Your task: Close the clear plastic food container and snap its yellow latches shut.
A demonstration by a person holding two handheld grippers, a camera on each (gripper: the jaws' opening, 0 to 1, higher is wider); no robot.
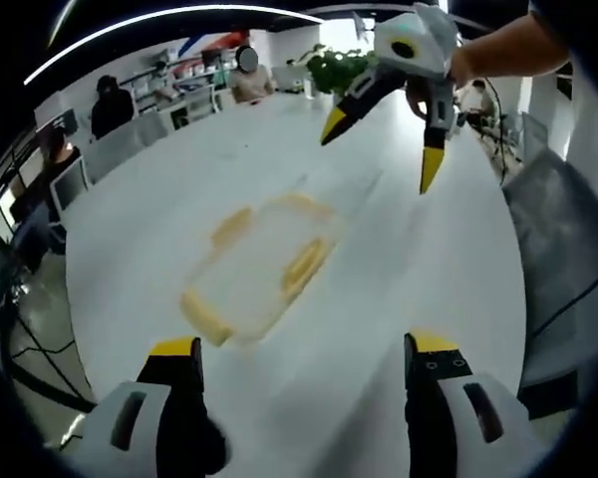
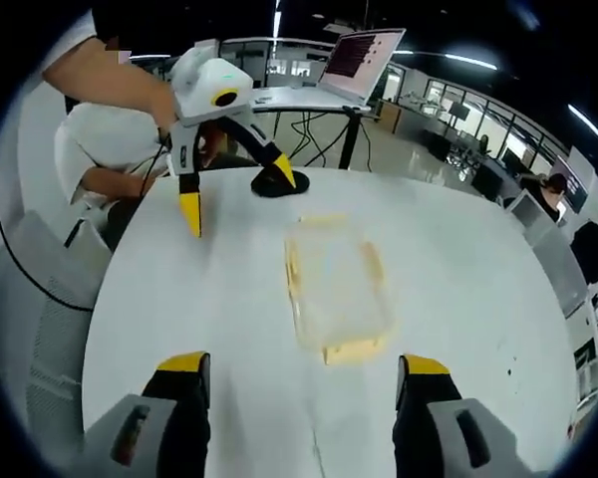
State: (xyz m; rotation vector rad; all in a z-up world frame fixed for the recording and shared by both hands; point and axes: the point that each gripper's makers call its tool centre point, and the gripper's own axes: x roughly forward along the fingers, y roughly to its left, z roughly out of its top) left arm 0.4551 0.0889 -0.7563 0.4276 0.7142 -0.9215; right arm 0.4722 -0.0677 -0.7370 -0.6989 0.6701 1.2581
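hovering open grippers, clear container

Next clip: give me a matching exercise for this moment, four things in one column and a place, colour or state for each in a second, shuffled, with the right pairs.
Things:
1. food container
2. latches
3. left gripper
4. laptop

Descriptions:
A. yellow
B. held above the table, jaws spread apart
C. lying on the white table between the two grippers
D. open on a desk beyond the table, screen lit

Pairs: 1-C, 2-A, 3-B, 4-D
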